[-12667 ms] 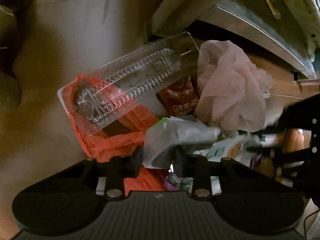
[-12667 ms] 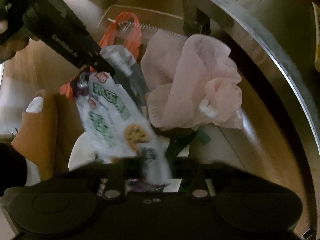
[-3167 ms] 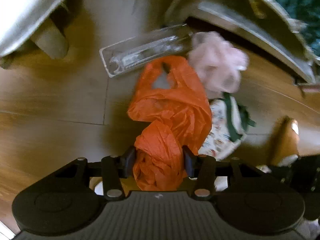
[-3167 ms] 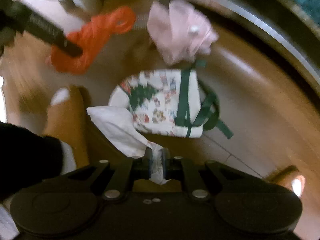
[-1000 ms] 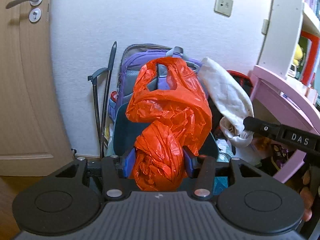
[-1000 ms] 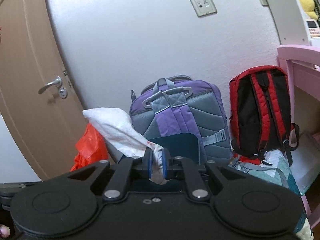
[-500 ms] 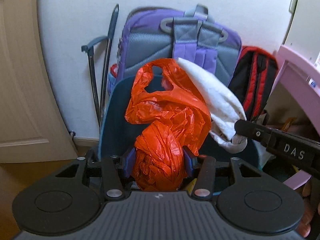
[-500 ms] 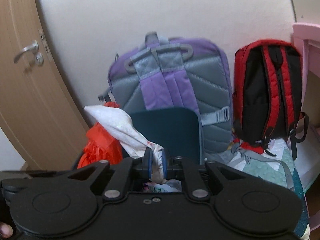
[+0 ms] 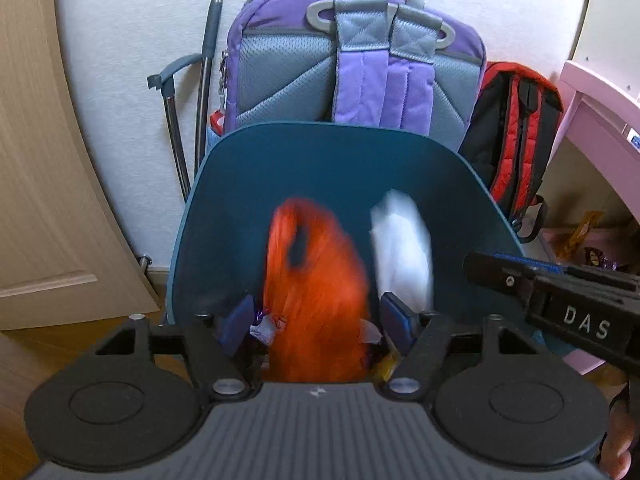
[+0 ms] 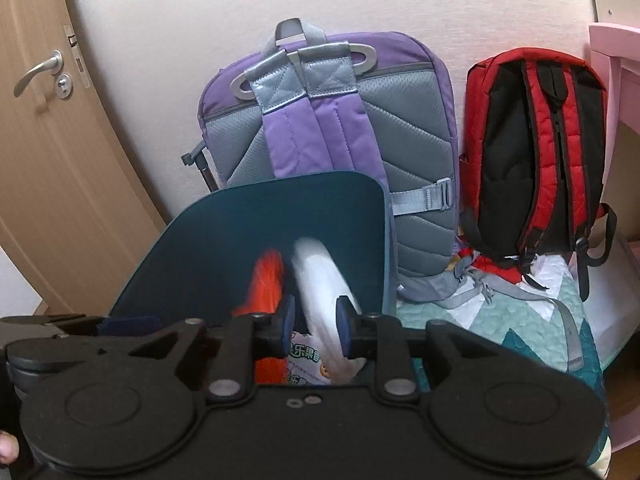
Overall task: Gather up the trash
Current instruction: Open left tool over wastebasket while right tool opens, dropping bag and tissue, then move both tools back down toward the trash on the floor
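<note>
My left gripper [image 9: 316, 320] hangs over the open teal bin [image 9: 240, 200], its jaws opening. The orange plastic bag [image 9: 316, 280] is a blur between the pads, which no longer press on it. My right gripper [image 10: 315, 320], seen from the side in the left wrist view [image 9: 560, 292], is also over the teal bin [image 10: 280, 208] with its jaws opening. The crumpled white paper [image 10: 320, 280] slips blurred between its pads, beside the orange bag [image 10: 266, 280]. In the left wrist view the white paper [image 9: 404, 256] drops to the right of the bag. Snack wrappers [image 10: 308, 364] lie inside the bin.
A purple and grey backpack [image 9: 360, 60] leans on the wall right behind the bin, with a red and black backpack [image 10: 536, 152] to its right on a quilted mat [image 10: 520, 320]. A wooden door [image 10: 52, 160] stands left, pink furniture [image 9: 600, 120] right, grey poles [image 9: 200, 80] beside the bin.
Both grippers' jaws have widened. The orange bag and the white paper, held upright before, now drop blurred into the bin. Both views have come closer to the bin.
</note>
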{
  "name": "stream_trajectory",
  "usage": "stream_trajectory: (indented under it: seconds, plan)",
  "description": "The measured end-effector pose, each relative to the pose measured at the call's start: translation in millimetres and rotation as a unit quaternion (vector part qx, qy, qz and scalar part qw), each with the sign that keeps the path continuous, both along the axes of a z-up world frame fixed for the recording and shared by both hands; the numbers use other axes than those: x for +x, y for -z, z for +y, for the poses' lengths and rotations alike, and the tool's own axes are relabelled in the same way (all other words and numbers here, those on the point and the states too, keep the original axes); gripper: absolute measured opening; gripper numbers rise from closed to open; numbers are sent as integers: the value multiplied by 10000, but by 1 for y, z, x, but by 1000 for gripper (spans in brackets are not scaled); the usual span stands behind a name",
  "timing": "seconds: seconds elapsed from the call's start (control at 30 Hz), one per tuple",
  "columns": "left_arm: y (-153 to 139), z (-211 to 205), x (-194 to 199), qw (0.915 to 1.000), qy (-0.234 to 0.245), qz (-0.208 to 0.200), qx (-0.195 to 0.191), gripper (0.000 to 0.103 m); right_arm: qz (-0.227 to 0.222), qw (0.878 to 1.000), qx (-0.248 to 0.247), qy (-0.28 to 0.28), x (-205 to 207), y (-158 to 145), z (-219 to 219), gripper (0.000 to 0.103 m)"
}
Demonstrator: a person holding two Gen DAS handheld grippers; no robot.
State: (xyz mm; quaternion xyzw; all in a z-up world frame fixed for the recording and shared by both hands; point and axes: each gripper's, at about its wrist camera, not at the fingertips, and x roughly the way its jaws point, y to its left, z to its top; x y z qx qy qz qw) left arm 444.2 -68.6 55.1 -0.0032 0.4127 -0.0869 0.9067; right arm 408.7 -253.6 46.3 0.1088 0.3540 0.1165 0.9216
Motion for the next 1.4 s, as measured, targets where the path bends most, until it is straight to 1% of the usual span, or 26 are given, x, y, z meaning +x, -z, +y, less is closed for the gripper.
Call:
stream_trajectory:
  seconds: [0.13, 0.2, 0.43, 0.73, 0.9, 1.0, 1.13, 1.17, 1.23, 1.4]
  plan:
    - [-8, -2, -10, 10000, 37, -54, 25, 70, -77, 10000, -19, -47, -12, -10, -1, 30]
    - [-13, -2, -16, 10000, 50, -80, 12, 70, -137, 9999, -32, -83, -20, -16, -3, 36]
    - [-37, -4, -52, 9995, 114, -277, -31, 70, -304, 9993, -56, -221, -57, -39, -9, 40]
    - [-67, 0, -111, 9983, 198, -529, -104, 70, -550, 9975, -64, -446, -110, -67, -13, 48]
    - [-74, 5, -145, 9973, 235, -685, -99, 70, -673, 9956, -120, -641, -140, -79, -9, 49]
    - [-73, 13, -163, 9971, 225, -691, -204, 70, -717, 9949, -125, -694, -158, -80, -6, 50]
    - [-65, 23, -185, 9972, 223, -655, -281, 71, -691, 9938, -118, -857, -177, -73, -1, 50]
    - [-63, 26, -189, 9973, 222, -632, -291, 78, -670, 9935, -117, -917, -182, -70, 1, 50]
    - [-56, 33, -199, 9973, 185, -635, -309, 83, -617, 9930, -116, -997, -190, -62, 4, 50]
    - [-30, 52, -218, 9979, 105, -488, -423, 83, -432, 9927, -84, -1124, -208, -33, 11, 51]
